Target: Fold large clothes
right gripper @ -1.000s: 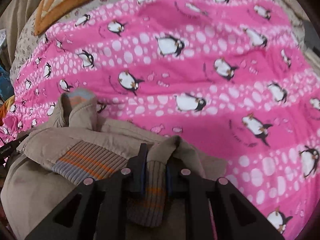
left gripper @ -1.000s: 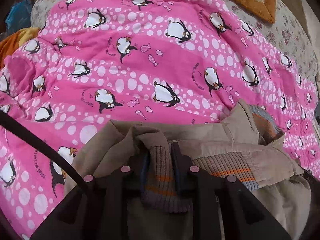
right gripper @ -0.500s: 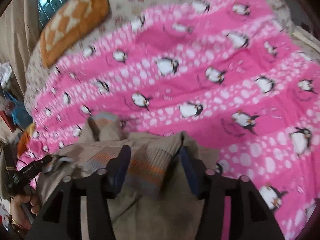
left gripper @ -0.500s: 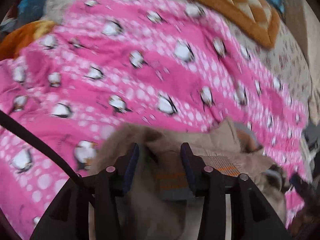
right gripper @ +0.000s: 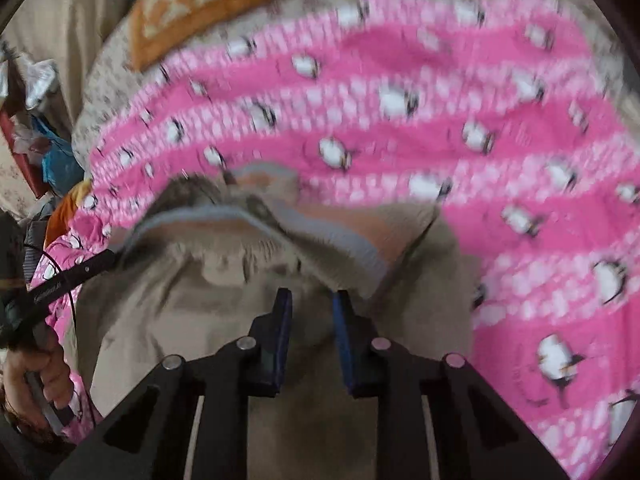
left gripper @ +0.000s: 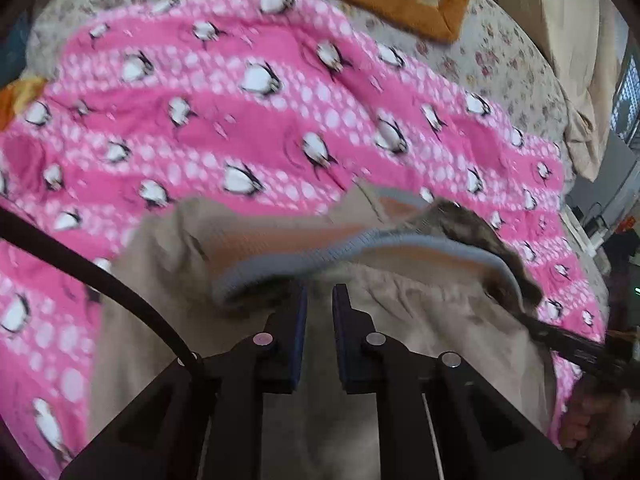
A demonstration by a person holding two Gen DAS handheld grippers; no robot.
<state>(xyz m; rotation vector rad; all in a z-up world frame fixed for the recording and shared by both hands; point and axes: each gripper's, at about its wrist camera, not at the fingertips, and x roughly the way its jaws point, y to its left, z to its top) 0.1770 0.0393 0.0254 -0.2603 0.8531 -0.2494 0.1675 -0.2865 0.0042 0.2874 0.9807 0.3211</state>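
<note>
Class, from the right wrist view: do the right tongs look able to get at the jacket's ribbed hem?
Probably yes: the ribbed hem lies just beyond the closing right tongs, nothing between them.

Soft daylight, motion blur, fisheye warp

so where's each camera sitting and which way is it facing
Left wrist: on the left tongs, looking down over the tan jacket and pink blanket; right tongs and hand at the right edge.
Right wrist: on the right tongs, same downward look; left hand at the left edge.
Shared: jacket, blanket, orange pillow.
</note>
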